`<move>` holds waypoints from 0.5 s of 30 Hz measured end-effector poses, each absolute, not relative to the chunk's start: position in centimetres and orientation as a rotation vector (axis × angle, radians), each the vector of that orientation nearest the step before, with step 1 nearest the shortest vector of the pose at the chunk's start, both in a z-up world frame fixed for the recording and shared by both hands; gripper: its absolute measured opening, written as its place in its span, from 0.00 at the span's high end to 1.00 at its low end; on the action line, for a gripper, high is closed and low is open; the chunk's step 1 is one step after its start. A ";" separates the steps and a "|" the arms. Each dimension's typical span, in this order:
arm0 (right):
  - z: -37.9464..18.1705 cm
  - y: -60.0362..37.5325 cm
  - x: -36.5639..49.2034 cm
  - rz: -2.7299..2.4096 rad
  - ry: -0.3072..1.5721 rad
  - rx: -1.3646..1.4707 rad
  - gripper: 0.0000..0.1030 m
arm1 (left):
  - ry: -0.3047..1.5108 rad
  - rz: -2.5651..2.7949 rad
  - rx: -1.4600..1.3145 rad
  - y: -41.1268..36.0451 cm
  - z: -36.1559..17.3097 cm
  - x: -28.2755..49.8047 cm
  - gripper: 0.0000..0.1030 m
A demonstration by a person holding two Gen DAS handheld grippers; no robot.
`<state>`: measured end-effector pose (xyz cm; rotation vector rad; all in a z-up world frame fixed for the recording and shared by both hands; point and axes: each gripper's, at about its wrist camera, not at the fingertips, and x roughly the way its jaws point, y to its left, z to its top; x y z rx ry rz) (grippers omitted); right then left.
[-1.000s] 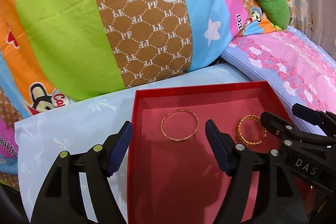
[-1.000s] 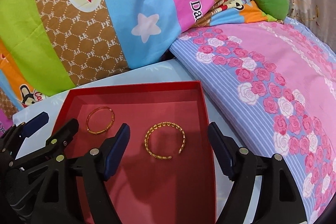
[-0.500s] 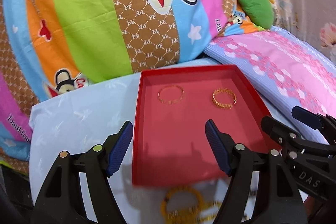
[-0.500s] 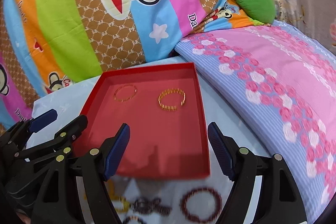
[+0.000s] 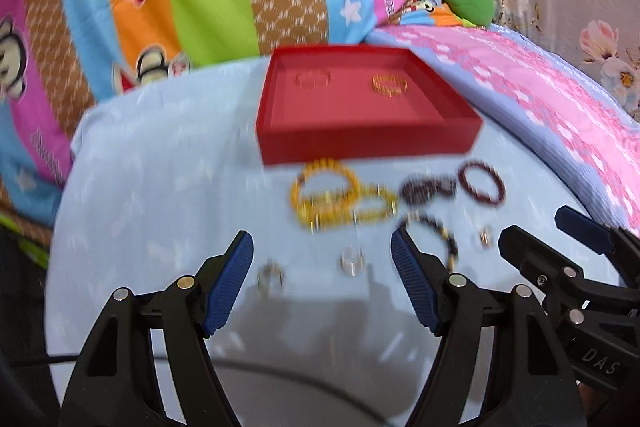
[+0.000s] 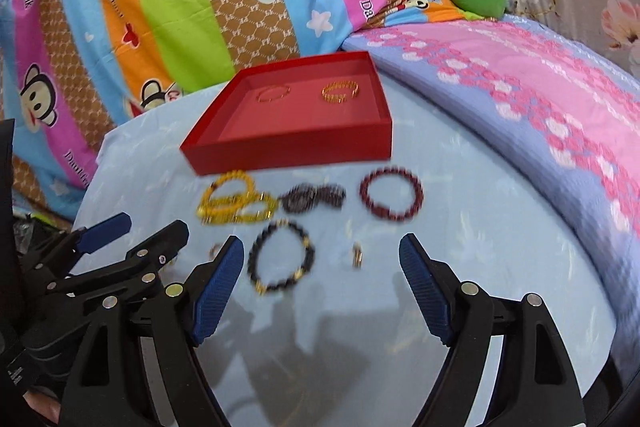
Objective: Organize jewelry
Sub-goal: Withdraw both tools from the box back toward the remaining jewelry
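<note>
Both grippers, left (image 5: 322, 283) and right (image 6: 321, 283), hang agape and empty; I'd ease the right one straight down over the black bracelet (image 6: 281, 255) at its eleven o'clock, then lift toward the red tray (image 6: 292, 147) at twelve.

**Layout relative to the tray**

The tray (image 6: 280, 147) rests on the surface (image 6: 460, 227). Two bangles lie inside it at the far end: thin bangle (image 6: 274, 93) left, twisted bangle (image 6: 340, 91) right. Just before the tray's near wall, a row runs left to right: bead cluster (image 6: 236, 201), tangled piece (image 6: 314, 197), round bracelet (image 6: 391, 199). Nearer than that row lie a beaded bracelet (image 6: 280, 255) and, to its right, a small ring (image 6: 357, 255). Behind the tray stands a quilt (image 6: 180, 7).
</note>
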<state>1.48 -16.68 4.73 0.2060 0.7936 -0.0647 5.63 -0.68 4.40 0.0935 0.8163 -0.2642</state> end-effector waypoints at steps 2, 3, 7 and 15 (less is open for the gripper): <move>3.9 -16.1 0.1 -0.061 0.802 0.193 0.24 | 0.829 -0.248 0.072 0.0 3.6 4.2 0.34; 3.6 -15.8 -0.4 -0.061 0.806 0.181 0.24 | 0.827 -0.238 0.069 0.3 3.2 3.5 0.34; 2.1 -15.2 -1.9 -0.061 0.826 0.151 0.24 | 0.845 -0.227 0.043 1.3 2.2 2.0 0.34; 1.2 -16.1 -2.1 -0.087 0.838 0.148 0.24 | 0.859 -0.178 0.034 2.7 1.0 1.8 0.34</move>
